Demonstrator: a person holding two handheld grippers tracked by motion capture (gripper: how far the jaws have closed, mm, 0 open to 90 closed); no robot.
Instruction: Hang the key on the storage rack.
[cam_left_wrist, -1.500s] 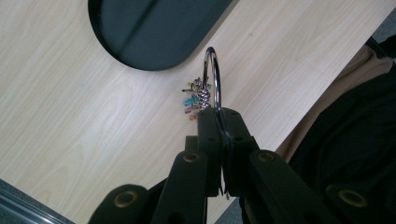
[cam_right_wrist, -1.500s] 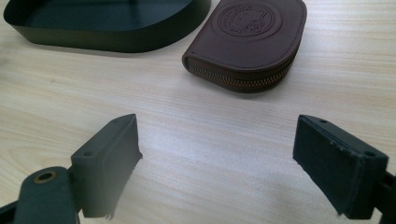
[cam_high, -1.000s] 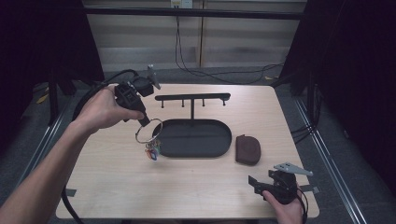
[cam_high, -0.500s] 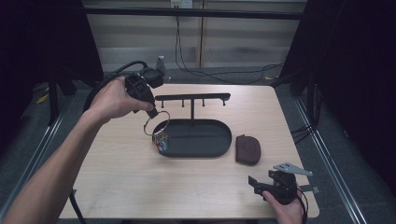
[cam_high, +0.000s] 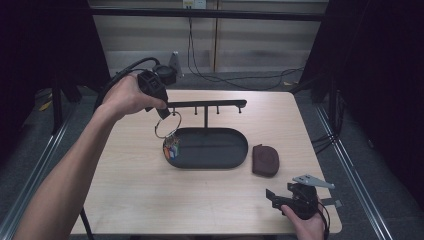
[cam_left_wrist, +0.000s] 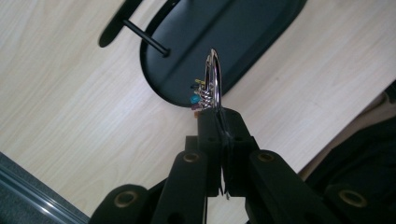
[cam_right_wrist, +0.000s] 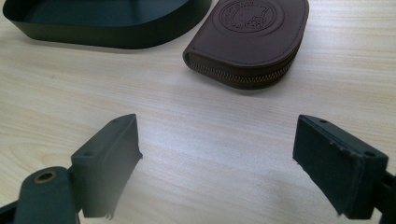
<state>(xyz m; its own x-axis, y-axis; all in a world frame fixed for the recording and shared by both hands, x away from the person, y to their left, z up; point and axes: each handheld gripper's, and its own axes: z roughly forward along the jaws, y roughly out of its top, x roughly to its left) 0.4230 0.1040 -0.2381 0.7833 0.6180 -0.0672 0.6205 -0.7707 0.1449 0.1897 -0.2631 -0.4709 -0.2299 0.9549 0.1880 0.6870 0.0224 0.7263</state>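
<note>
Pinching one key ring (cam_high: 167, 125), left gripper (cam_high: 162, 113) fingers; right gripper (cam_high: 295, 196) fingers spread; one pouch (cam_high: 265, 160), one tray (cam_high: 240, 150).

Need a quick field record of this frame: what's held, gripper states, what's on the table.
left gripper: shut on the key ring, lifted near the left end of the rack
key ring: metal ring with small coloured tags hanging over the tray's left rim
rack: black bar with pegs on a post rising from the tray
tray: black oval, on the table
pouch: brown zipped, lying right of the tray, untouched
right gripper: open, low over the table near its front right corner, pouch ahead of it
</note>
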